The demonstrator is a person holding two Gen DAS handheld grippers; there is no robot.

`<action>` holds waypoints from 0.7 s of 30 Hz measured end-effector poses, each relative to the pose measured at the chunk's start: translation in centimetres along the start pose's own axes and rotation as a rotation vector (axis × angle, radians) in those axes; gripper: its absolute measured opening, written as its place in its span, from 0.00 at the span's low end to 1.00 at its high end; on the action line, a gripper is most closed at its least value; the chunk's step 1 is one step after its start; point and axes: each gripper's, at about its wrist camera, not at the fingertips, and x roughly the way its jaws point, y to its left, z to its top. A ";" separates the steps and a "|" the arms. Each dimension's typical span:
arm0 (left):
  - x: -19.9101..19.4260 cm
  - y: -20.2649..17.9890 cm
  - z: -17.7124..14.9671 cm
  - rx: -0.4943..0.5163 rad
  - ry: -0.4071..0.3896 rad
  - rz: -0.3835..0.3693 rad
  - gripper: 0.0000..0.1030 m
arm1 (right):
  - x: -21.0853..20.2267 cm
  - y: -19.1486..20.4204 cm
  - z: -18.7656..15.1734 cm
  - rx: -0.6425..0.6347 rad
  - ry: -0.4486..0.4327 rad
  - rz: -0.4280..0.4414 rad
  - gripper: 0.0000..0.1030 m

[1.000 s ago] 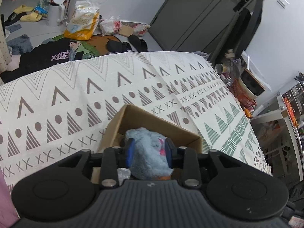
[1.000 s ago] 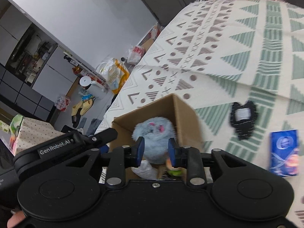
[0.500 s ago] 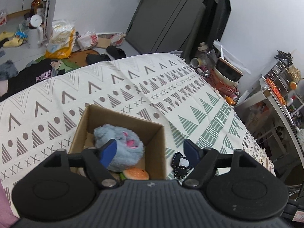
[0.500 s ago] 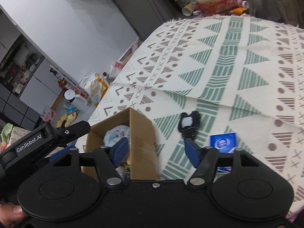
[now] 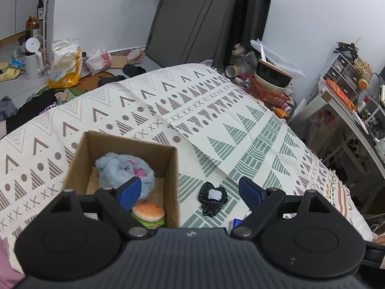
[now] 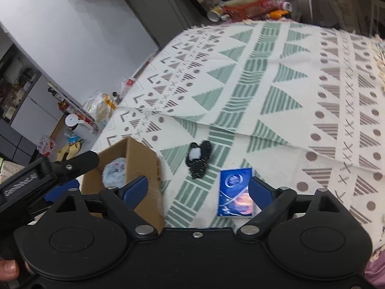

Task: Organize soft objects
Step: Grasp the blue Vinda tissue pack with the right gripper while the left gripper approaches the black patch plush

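Both tools hang over the patterned cloth with nothing in their grip. The left gripper is spread wide, one blue pad over the box, the other out over bare cloth. The right gripper is spread just as wide, its pads straddling the box's near corner and the blue packet.

The box stands open-topped near the cloth's left edge. Inside lie the blue plush and, against the near wall, the burger toy; something white sits low in the near corner, too hidden to name. Just right of the box, apart from its wall, the black patch lies flat on a green stripe. The packet lies near it, toward the right gripper.

Beyond these the cloth runs bare to its far fringe, where a red basket and cans crowd the edge.
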 end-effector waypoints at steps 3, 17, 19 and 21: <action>0.4 -0.7 -0.3 0.021 0.002 -0.008 0.84 | 0.9 -0.8 -0.4 0.018 0.015 -0.014 0.85; 3.0 -1.6 -0.9 0.061 0.027 -0.045 0.79 | 6.1 -2.6 -1.2 0.062 0.112 -0.087 0.77; 3.6 -1.7 -0.9 0.061 0.035 -0.047 0.75 | 6.7 -2.6 -1.2 0.062 0.123 -0.093 0.76; 4.1 -2.0 -0.8 0.065 0.045 -0.050 0.70 | 7.3 -2.7 -1.3 0.060 0.133 -0.105 0.74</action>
